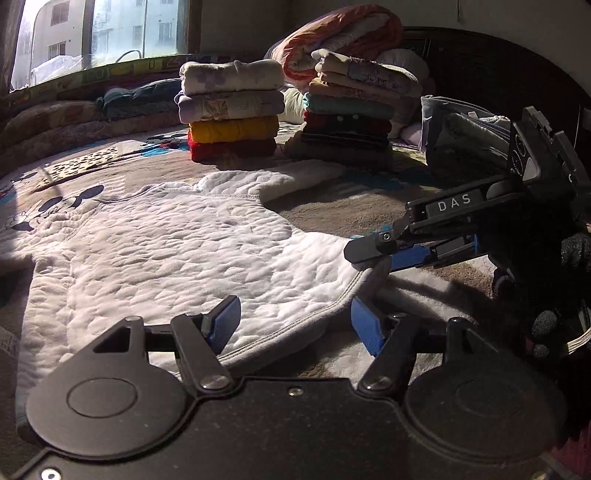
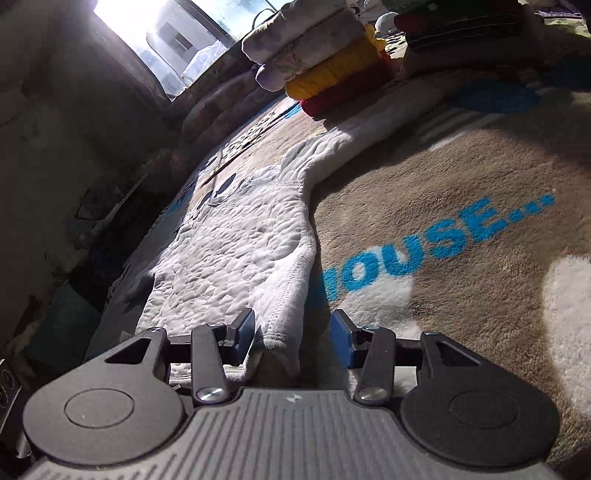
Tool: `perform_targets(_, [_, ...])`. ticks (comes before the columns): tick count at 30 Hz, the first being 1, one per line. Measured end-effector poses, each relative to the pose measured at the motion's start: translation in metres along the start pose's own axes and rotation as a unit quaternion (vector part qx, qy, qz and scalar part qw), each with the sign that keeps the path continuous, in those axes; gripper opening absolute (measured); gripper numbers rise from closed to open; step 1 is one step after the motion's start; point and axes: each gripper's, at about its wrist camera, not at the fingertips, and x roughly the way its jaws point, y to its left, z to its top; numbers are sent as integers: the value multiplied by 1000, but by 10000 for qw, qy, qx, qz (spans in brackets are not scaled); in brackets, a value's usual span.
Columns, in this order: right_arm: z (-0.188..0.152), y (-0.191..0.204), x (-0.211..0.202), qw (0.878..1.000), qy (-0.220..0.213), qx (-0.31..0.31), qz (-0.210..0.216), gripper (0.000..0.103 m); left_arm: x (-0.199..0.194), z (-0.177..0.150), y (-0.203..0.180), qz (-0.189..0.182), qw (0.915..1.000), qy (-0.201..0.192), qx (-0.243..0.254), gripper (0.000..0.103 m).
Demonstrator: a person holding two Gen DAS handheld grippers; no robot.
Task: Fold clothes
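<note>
White quilted garment [image 1: 177,251] spread flat on blanket [image 2: 461,192], stitched hem wrinkled, left tool [image 1: 295,325] and right tool [image 2: 293,332] released

We could not read the first letters of the blue word [image 2: 439,247] on the blanket [image 2: 461,177]; the white garment [image 2: 236,258] covered them. The right stack [image 2: 461,33] was cut off by the top edge. The garment's near hem [image 1: 258,354] ran behind the left gripper [image 1: 295,325].
</note>
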Motion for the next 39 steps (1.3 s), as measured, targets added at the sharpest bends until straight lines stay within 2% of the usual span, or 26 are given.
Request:
perform_targets(2, [-5, 2, 1, 9999, -88, 40, 37, 47, 4, -7, -13, 193, 9975, 108, 676, 67])
perform_targets(5, [-7, 8, 5, 9998, -175, 35, -47, 47, 24, -18, -36, 626, 9847, 180, 1615, 63])
perform_targets(6, [-7, 9, 6, 9997, -210, 53, -93, 47, 28, -20, -40, 694, 9819, 161, 1755, 54])
perform_targets(7, [-7, 7, 7, 9995, -234, 166, -94, 47, 32, -21, -45, 757, 9789, 145, 1890, 49])
perform_targets(9, [-8, 5, 9, 9988, -300, 370, -109, 47, 34, -24, -50, 852, 9735, 127, 2118, 27])
perform_targets(10, [-8, 4, 9, 9983, -344, 455, -125, 47, 34, -24, -51, 927, 9712, 99, 2191, 21])
perform_targets(11, [-8, 2, 9, 9977, -370, 563, -87, 47, 32, -21, -48, 950, 9738, 27, 2064, 10])
perform_targets(14, [-9, -5, 8, 9927, -461, 1106, 104, 47, 20, -4, -21, 710, 9922, -317, 970, 8])
perform_targets(16, [-10, -9, 9, 9880, -499, 1439, 263, 47, 13, 5, -5, 546, 9964, -508, 393, 8])
perform_targets(18, [-11, -12, 10, 9824, -508, 1752, 408, 47, 9, 9, 5, 466, 9970, -613, -19, 8])
perform_targets(20, [-18, -21, 20, 9655, -424, 2443, 795, 45, 8, 12, 10, 351, 9964, -681, -355, 8])
perform_targets(22, [-25, -30, 30, 9419, -335, 3127, 1181, 28, 8, 13, 13, 311, 9953, -736, -554, 8])
perform_targets(23, [-29, -32, 33, 9342, -351, 3313, 1275, 25, 9, 14, 14, 299, 9951, -731, -587, 8])
perform_targets(24, [-34, -34, 36, 9234, -366, 3545, 1429, 23, 8, 15, 13, 299, 9953, -721, -568, 8])
perform_targets(26, [-46, -41, 40, 9052, -360, 3937, 1559, 22, 2, 10, 4, 379, 9972, -640, -92, 8])
perform_targets(28, [-57, -49, 43, 8984, -286, 4119, 1497, 21, 5, 4, -12, 422, 9961, -421, 650, 8])
perform_targets(29, [-61, -54, 43, 8909, -332, 4228, 1623, 17, 8, 1, -16, 415, 9954, -310, 807, 8])
perform_targets(31, [-61, -57, 39, 8884, -397, 4256, 1677, 21, 15, -7, -24, 309, 9938, -49, 1067, 9])
perform_targets(32, [-56, -54, 35, 9001, -419, 4043, 1569, 28, 15, -8, -28, 269, 9929, -32, 1159, 18])
perform_targets(33, [-51, -50, 31, 9118, -441, 3816, 1454, 30, 14, -10, -31, 229, 9917, -26, 1263, 44])
perform_targets(34, [-47, -47, 30, 9208, -442, 3637, 1341, 30, 12, -11, -35, 205, 9899, -70, 1403, 58])
perform_targets(35, [-43, -43, 29, 9292, -441, 3458, 1228, 31, 8, -11, -37, 248, 9883, -150, 1495, 66])
perform_targets(39, [-36, -45, 29, 9225, -469, 3645, 1179, 24, 0, -7, -34, 198, 9892, -293, 1423, 66])
